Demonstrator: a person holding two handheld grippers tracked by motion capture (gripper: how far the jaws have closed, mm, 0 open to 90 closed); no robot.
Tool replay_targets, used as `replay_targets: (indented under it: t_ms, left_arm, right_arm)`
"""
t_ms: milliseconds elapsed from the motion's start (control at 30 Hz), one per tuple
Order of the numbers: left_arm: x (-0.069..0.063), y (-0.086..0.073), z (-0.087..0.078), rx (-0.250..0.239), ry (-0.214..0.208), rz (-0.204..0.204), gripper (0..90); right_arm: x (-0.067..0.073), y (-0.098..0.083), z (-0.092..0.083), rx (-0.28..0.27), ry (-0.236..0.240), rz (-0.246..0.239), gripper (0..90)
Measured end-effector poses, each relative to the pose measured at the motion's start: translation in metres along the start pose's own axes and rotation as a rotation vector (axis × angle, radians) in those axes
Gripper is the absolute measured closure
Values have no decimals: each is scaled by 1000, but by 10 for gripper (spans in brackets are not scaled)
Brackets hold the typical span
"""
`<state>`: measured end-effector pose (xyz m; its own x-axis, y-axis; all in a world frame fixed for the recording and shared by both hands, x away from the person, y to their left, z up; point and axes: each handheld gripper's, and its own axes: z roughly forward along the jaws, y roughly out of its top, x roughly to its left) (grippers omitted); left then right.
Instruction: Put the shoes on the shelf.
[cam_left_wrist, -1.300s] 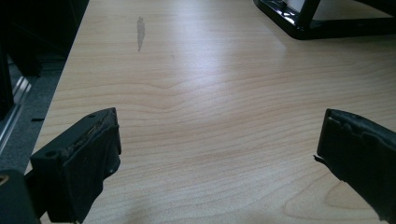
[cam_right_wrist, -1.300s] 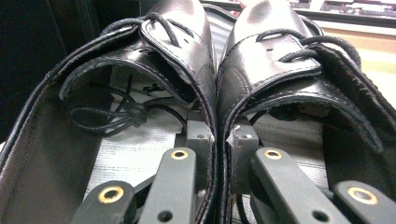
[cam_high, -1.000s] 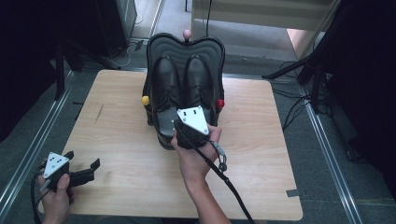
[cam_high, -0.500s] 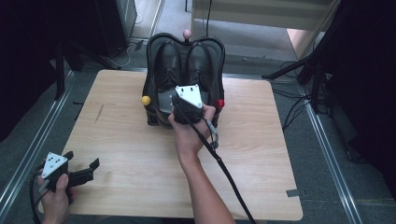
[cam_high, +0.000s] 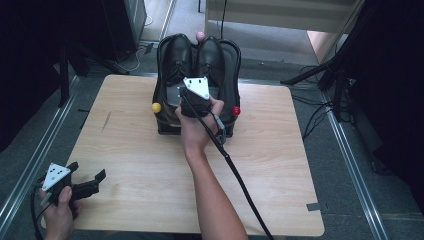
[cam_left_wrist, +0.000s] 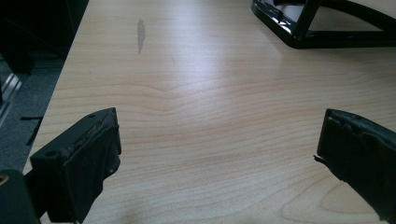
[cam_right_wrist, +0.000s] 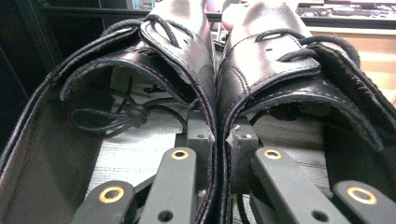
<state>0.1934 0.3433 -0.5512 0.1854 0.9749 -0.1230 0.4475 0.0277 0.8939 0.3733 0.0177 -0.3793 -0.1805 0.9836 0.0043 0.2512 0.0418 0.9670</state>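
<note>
A pair of black leather lace-up shoes, the left shoe (cam_high: 177, 55) and the right shoe (cam_high: 212, 52), sits side by side on a black rack (cam_high: 162, 90) at the table's far middle. My right gripper (cam_high: 192, 92) reaches into their openings from behind. In the right gripper view one jaw sits inside the left shoe (cam_right_wrist: 140, 60) and the other inside the right shoe (cam_right_wrist: 299, 70). There my right gripper (cam_right_wrist: 219, 135) is shut on the two inner walls, pressed together. My left gripper (cam_high: 87, 171) rests open at the near left corner, with bare wood between the jaws of the left gripper (cam_left_wrist: 217, 140).
The rack carries a yellow ball (cam_high: 156, 107), a red ball (cam_high: 235, 110) and a pink ball (cam_high: 200, 35). Its base (cam_left_wrist: 299, 39) shows far off in the left gripper view. The wooden table (cam_high: 280, 165) ends at metal rails, and a cable (cam_high: 240, 185) trails from my right gripper.
My right hand has moved away from the person with the gripper, and the shoes it pinches have slid toward the rack's far end. The left gripper has stayed put.
</note>
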Motion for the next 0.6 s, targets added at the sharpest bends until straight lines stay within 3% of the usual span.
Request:
replay_targets:
  t_ms: [600]
  left_arm:
    - [0, 0, 0, -1, -2, 0, 5]
  right_arm:
    - [-7, 2, 24, -18, -37, 34, 837]
